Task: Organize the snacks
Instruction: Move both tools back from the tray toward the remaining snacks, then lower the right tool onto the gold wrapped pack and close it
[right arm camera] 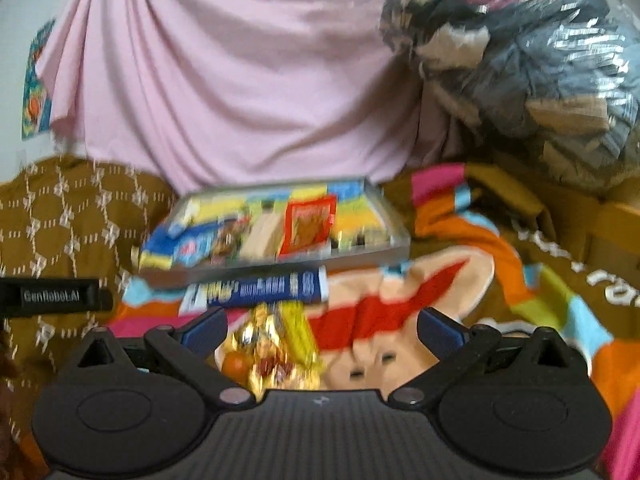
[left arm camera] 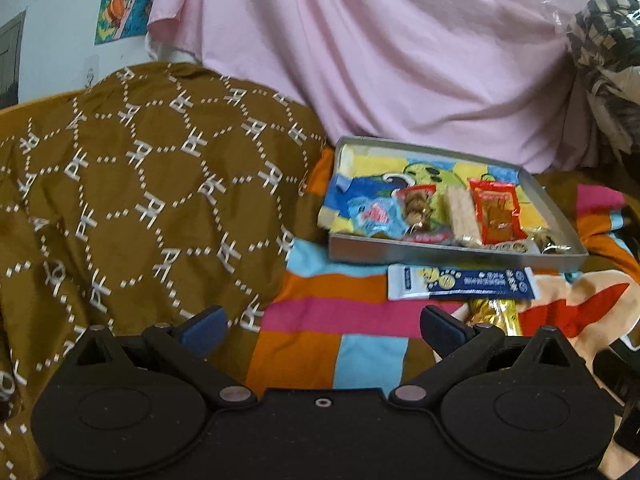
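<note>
A shallow grey tray (left arm camera: 448, 254) with a colourful cartoon lining lies on the bed and holds several snack packets, among them a red-orange one (left arm camera: 496, 210) and a light blue one (left arm camera: 374, 214). A dark blue and white snack bar (left arm camera: 460, 282) lies just in front of the tray, and a gold-wrapped snack (left arm camera: 498, 316) lies nearer still. My left gripper (left arm camera: 322, 330) is open and empty, left of both. My right gripper (right arm camera: 322, 330) is open, hovering over the gold snack (right arm camera: 272, 348); the blue bar (right arm camera: 256, 290) and tray (right arm camera: 276, 268) lie beyond it.
A brown patterned pillow (left arm camera: 140, 200) fills the left. A striped colourful blanket (left arm camera: 332, 312) covers the bed. Pink cloth (left arm camera: 380, 60) hangs behind the tray. A plastic-wrapped bundle (right arm camera: 540, 72) sits at the back right. The left gripper's body (right arm camera: 56, 296) shows at the right wrist view's left edge.
</note>
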Available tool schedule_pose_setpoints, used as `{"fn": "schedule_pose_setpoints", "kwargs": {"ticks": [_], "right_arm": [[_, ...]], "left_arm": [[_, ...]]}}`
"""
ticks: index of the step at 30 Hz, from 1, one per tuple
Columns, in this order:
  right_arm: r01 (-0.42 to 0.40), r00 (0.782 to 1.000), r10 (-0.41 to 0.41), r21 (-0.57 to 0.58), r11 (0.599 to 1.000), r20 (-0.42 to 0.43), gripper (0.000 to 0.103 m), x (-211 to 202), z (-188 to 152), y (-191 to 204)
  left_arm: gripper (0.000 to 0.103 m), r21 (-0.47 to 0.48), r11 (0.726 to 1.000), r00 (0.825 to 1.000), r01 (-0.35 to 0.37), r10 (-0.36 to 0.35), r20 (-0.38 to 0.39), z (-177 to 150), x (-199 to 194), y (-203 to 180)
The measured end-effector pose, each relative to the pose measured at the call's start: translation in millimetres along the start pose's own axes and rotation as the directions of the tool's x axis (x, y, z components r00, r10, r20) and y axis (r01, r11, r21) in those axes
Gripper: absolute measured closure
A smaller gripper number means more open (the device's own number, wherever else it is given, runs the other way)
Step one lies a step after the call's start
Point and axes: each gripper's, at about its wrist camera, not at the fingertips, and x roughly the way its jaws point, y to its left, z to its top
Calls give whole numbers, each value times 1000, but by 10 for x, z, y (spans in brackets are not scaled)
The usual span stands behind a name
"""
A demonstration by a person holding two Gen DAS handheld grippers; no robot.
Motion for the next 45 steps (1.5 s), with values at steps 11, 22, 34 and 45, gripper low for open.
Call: {"fn": "schedule_pose_setpoints", "kwargs": {"ticks": [11, 22, 34, 45], "right_arm": [[-49, 969, 27, -87, 995, -246, 0, 243, -217, 196], [-84, 952, 51, -96, 992, -303, 0, 378, -236, 212], [-191, 943, 125, -192, 963, -308, 0, 728, -59, 161], [-290, 932, 192, -315, 904, -306, 0, 1122, -102, 88]], "left_arm": [[1, 15, 1000, 995, -14, 15, -99, -252, 83, 104], [1, 34, 999, 987, -25, 30, -156, -347, 251, 145], [1, 99, 994, 993, -38, 49, -112, -333, 355, 89], [1, 203, 978, 997, 40, -27, -68, -227, 506, -94]]}}
